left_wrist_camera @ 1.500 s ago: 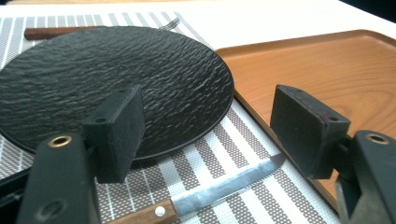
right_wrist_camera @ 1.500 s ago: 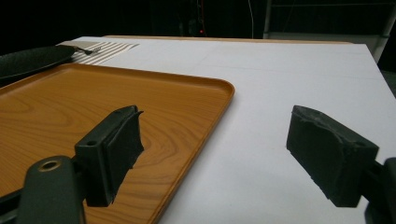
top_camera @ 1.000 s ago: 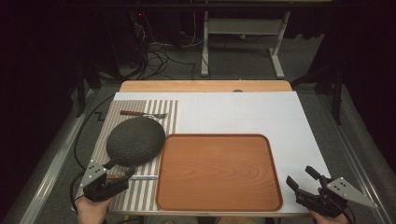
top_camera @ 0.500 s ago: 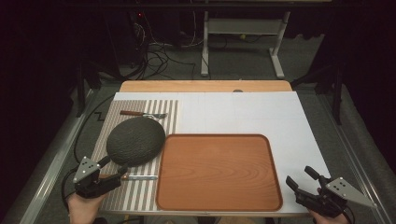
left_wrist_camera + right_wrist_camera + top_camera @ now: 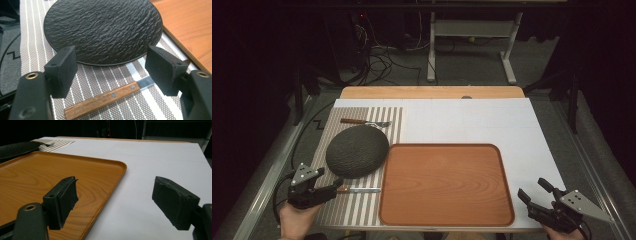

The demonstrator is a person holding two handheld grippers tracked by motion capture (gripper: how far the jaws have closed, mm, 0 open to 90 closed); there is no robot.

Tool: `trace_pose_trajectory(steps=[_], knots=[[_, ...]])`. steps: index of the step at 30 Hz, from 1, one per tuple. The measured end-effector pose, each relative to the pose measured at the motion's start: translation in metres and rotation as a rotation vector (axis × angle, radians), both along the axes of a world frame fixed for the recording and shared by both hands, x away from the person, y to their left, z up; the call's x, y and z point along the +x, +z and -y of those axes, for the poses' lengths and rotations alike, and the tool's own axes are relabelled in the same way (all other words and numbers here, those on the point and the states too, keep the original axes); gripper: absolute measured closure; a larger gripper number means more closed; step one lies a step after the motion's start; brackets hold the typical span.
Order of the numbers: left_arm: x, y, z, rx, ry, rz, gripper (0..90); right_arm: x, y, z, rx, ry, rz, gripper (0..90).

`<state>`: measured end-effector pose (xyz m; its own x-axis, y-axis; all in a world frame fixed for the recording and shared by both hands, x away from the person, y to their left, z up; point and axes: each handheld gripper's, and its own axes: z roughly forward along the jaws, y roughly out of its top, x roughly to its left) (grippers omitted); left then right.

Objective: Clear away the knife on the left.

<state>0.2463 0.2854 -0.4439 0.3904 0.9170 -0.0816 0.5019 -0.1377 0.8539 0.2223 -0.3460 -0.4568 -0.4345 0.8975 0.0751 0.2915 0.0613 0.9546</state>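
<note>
A dark textured round plate (image 5: 357, 151) (image 5: 105, 27) lies on a striped placemat (image 5: 362, 125) at the table's left. A knife with a wooden handle (image 5: 359, 190) (image 5: 102, 98) lies just in front of the plate, and a fork (image 5: 364, 122) lies behind it. A wooden tray (image 5: 446, 183) (image 5: 37, 180) sits in the middle, bare. My left gripper (image 5: 329, 189) (image 5: 111, 72) is open, its jaws hovering above the knife handle, holding nothing. My right gripper (image 5: 532, 196) (image 5: 115, 200) is open near the front right corner, straddling the tray's right rim.
The white table top (image 5: 492, 120) stretches to the right and behind the tray. A wooden strip (image 5: 432, 92) runs along the far edge. Cables (image 5: 382, 60) and a desk frame (image 5: 472, 35) stand on the floor beyond.
My left gripper drew back left, then came forward again to hover over the knife handle. The right gripper stayed put.
</note>
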Motion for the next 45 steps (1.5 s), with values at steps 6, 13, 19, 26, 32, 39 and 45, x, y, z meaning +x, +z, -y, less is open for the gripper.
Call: trace_pose_trajectory(steps=[6,13,19,26,32,39,45], knots=[[0.004,0.004,-0.006,0.048,0.035,-0.071,24.5,0.000,0.000,-0.002,-0.013,0.003,-0.001,20.8],[0.009,0.009,-0.010,0.103,0.003,-0.136,24.3,0.000,0.000,-0.001,-0.016,-0.001,0.002,20.8],[0.015,0.015,-0.013,0.131,-0.046,-0.188,24.4,0.000,0.000,-0.002,-0.017,0.001,-0.002,20.8],[0.020,0.017,-0.016,0.192,-0.069,-0.251,24.5,0.001,-0.001,-0.003,-0.024,0.012,-0.006,21.1],[0.025,0.017,-0.016,0.215,-0.088,-0.293,24.3,0.001,0.000,-0.004,-0.022,0.017,-0.011,21.1],[0.030,0.017,-0.015,0.241,-0.123,-0.341,24.3,0.001,0.000,-0.004,-0.023,0.015,-0.012,21.1],[0.035,0.016,-0.014,0.246,-0.142,-0.382,24.5,0.001,0.000,-0.003,-0.020,0.008,-0.007,21.2]])
